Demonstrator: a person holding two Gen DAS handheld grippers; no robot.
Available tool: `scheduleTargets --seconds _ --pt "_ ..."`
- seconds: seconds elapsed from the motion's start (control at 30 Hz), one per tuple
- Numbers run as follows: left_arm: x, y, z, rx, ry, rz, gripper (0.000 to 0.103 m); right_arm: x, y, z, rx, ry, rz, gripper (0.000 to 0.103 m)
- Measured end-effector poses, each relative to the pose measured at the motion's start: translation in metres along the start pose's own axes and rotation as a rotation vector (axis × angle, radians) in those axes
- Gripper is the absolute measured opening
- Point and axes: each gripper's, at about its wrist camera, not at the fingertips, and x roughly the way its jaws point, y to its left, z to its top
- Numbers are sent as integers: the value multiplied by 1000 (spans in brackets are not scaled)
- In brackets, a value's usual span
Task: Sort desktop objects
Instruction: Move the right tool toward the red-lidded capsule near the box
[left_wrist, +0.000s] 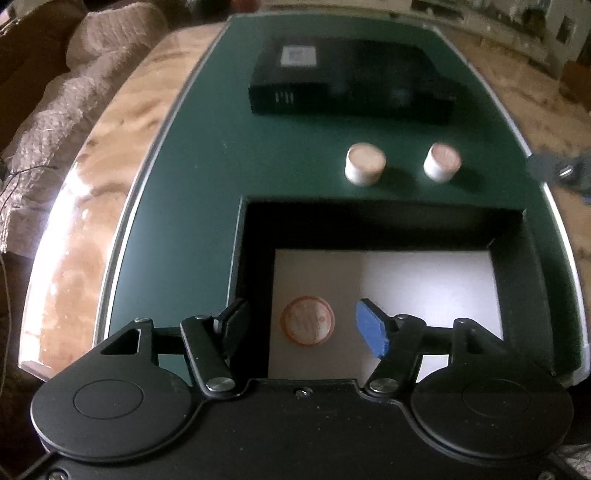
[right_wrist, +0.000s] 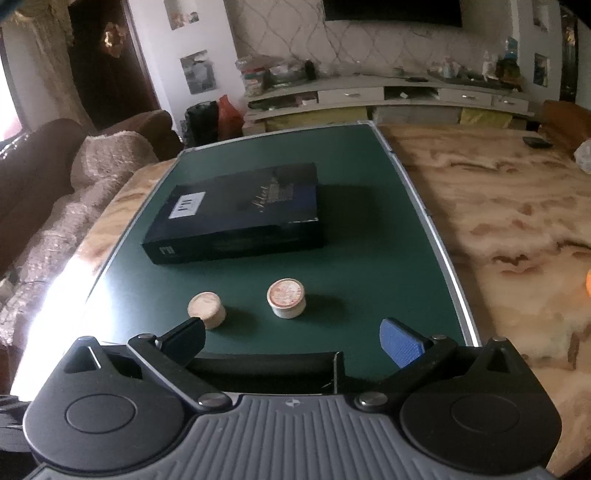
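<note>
Left tool (left_wrist: 301, 326) apart, empty, above jar (left_wrist: 308, 320) lying in box (left_wrist: 255, 236) at table's near edge. Right tool (right_wrist: 295, 341) apart. Two jars (right_wrist: 286, 298) mid-table: light, rigid, likely slippery; grip sidewalls.

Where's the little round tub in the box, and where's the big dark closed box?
little round tub (left_wrist: 308, 320), left wrist view, on its orange-ringed lid.
big dark closed box (right_wrist: 236, 210), right wrist view, on its top face.
</note>
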Motion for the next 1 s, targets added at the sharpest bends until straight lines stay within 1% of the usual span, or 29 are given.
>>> scheduleTargets --seconds 0.17,0.27,0.37,0.57,0.8,0.93,1.0 --pt "-20 1 0 -10 -61 11 65 16 -4 8 -22 27 -27 103" --pt "-26 1 -2 -17 -80 5 65 29 -5 14 -40 46 -47 103" --pt "-30 1 -6 -14 -89 -1 66 46 -7 21 -39 83 -56 103" --pt "-31 3 -11 -22 -87 -15 67 86 6 33 -61 166 -83 103" --pt "-23 8 -15 -36 -63 -30 67 111 29 34 -90 208 -89 103" --pt "-21 10 -15 -36 -61 -35 67 124 42 31 -133 231 -112 103" --pt "-18 12 -15 -47 -49 -43 67 129 44 29 -126 239 -113 103"
